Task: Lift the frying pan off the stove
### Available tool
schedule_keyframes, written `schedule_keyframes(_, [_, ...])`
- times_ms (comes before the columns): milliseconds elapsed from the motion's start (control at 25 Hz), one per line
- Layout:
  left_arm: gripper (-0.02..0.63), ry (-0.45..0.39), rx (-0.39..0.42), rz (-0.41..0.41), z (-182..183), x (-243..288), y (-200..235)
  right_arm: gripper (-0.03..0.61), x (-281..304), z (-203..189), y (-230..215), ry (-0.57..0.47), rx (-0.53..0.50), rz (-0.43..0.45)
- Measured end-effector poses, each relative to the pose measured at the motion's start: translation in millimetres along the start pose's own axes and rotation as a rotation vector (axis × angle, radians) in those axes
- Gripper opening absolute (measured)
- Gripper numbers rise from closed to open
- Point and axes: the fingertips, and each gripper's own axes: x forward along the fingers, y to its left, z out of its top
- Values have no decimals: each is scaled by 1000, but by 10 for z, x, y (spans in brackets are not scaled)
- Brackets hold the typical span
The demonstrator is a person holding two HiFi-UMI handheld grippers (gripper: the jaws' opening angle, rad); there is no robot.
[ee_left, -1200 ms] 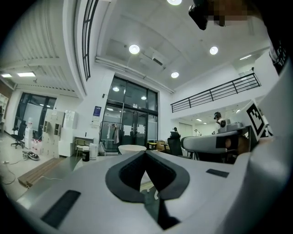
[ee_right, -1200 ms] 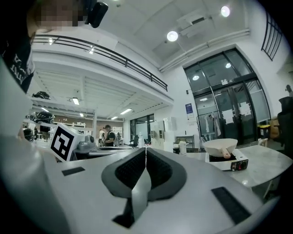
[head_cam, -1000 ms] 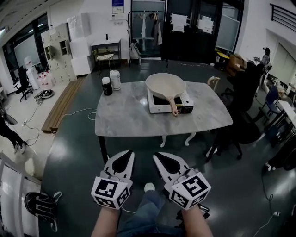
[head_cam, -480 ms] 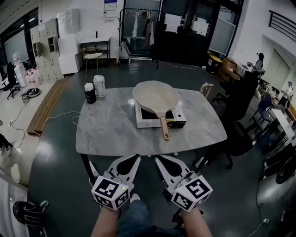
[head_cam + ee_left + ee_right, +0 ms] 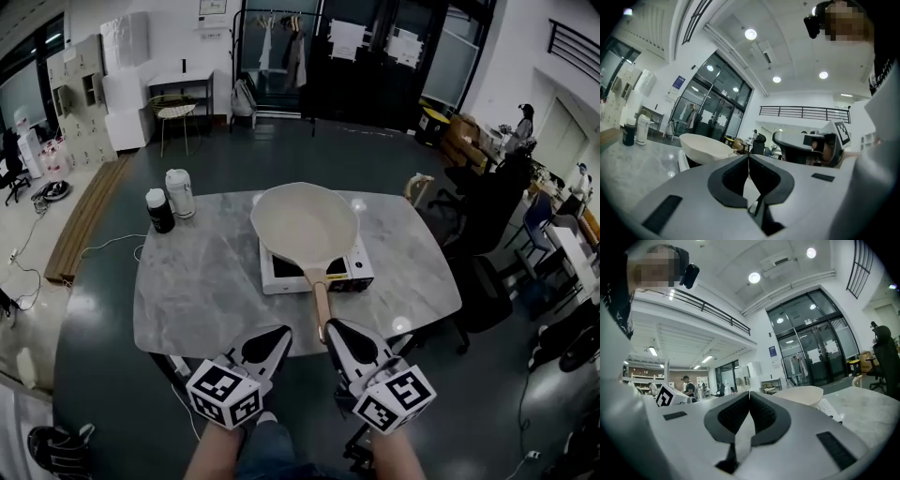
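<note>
A cream frying pan [image 5: 305, 223] rests on a white portable stove [image 5: 281, 274] in the middle of a grey marble table [image 5: 197, 291]. Its wooden handle [image 5: 322, 305] points toward me. My left gripper [image 5: 280, 331] and right gripper [image 5: 330, 326] are side by side at the table's near edge, both shut and empty. The handle's end lies just in front of the right gripper's tip; I cannot tell whether they touch. The left gripper view shows its shut jaws [image 5: 748, 156] and the pan [image 5: 704, 147] ahead to the left. In the right gripper view the pan [image 5: 800, 395] sits right of the shut jaws [image 5: 749, 393].
A black bottle [image 5: 159, 210] and a white bottle [image 5: 179, 193] stand at the table's far left corner. A dark office chair [image 5: 487, 277] is at the table's right side. Cabinets, a clothes rack and other tables stand further back.
Both grippers have moved forward to the table's near edge, still shut. The table and pan now sit closer and lower in the head view, with the handle right by the right gripper.
</note>
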Motion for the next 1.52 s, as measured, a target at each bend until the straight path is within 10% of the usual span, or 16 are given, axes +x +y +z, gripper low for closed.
schedule_keyframes(720, [296,151,-743,-284,-604,766,-92,26,150,-69,-1122,18,140,-88])
schedule_keyframes(840, [291,193,-781,-253,-704,876,-134,26,197,-85,-1284,27,164,-71])
schedule_keyframes(880, [171,209,-790,-223,-737,888,-125,26,221,-89,-1335,33,173,-65])
schedule_keyframes(1240, [138,219,-866,-120,-731,849,-97,29,450,-374,-1637,126,433,65])
schedule_keyframes(1520, [141,245,-834,-85,-771,836,-84,252,854,-748,-1510,285,792,321])
